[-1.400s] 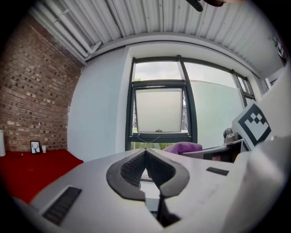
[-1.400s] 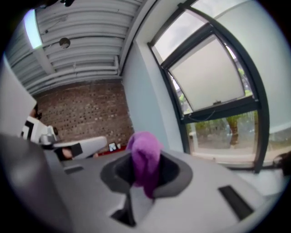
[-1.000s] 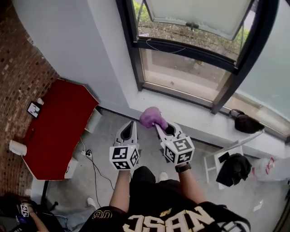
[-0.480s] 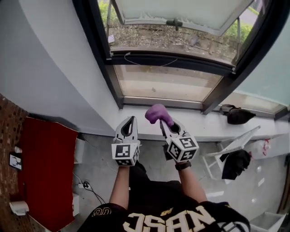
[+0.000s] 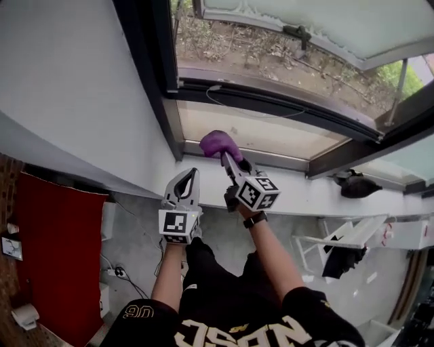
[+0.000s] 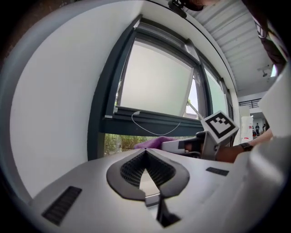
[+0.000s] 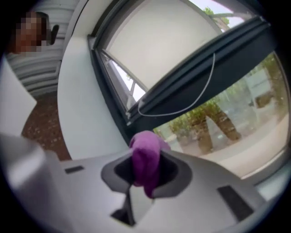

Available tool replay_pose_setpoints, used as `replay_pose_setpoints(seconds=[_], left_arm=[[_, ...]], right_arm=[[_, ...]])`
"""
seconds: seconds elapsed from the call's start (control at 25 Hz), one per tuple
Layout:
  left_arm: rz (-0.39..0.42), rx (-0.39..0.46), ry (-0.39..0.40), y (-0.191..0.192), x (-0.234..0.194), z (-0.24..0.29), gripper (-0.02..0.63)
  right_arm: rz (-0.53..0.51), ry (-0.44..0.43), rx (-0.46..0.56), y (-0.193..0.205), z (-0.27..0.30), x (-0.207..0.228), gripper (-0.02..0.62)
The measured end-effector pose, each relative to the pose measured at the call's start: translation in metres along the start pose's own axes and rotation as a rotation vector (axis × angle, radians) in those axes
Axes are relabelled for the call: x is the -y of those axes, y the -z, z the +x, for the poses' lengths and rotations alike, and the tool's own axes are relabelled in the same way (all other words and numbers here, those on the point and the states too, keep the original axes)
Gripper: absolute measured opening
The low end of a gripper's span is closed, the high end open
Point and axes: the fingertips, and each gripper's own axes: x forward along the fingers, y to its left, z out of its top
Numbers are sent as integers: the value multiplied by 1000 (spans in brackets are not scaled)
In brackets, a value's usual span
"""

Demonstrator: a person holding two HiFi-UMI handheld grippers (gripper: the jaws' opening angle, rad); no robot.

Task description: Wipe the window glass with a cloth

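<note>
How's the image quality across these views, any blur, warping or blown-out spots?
Left gripper view: sharp, but the fisheye bows the window frame, and the frosted pane is bright. Right gripper view: soft throughout, the purple cloth blurred. Head view: crisp, even daylight, no harsh shadows.

Head view looks steeply down, gripper views along their jaws; all 3 share the window (image 5: pixel 271 139).

Cloth (image 7: pixel 145 152): lower end hidden between the right gripper (image 7: pixel 145 172) jaws, outline blurred in right gripper view. Window glass (image 5: pixel 325 20): far part cut off by top edge. Dark item (image 5: pixel 356 184) on sill (image 5: pixel 305 195), right: too small to tell
</note>
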Motion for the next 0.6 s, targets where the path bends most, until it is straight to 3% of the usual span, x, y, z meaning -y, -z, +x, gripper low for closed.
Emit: replay_pose_setpoints(seconds=[0.2,0.28,0.44,0.6], left_arm=[[-87,22,-138,25,-24,12,15],[-86,21,-195,37,-31,17,15],[-92,21,-277,61,-49,31,15],[-55,-38,-252,86,-55,44,15]], right_arm=[[-227,-99,29,11,78,15,80],[-281,-136,44,17,111,19,80],[-303,-182,87,20,180,22,80],[-282,-165,189,8,215,27,80]])
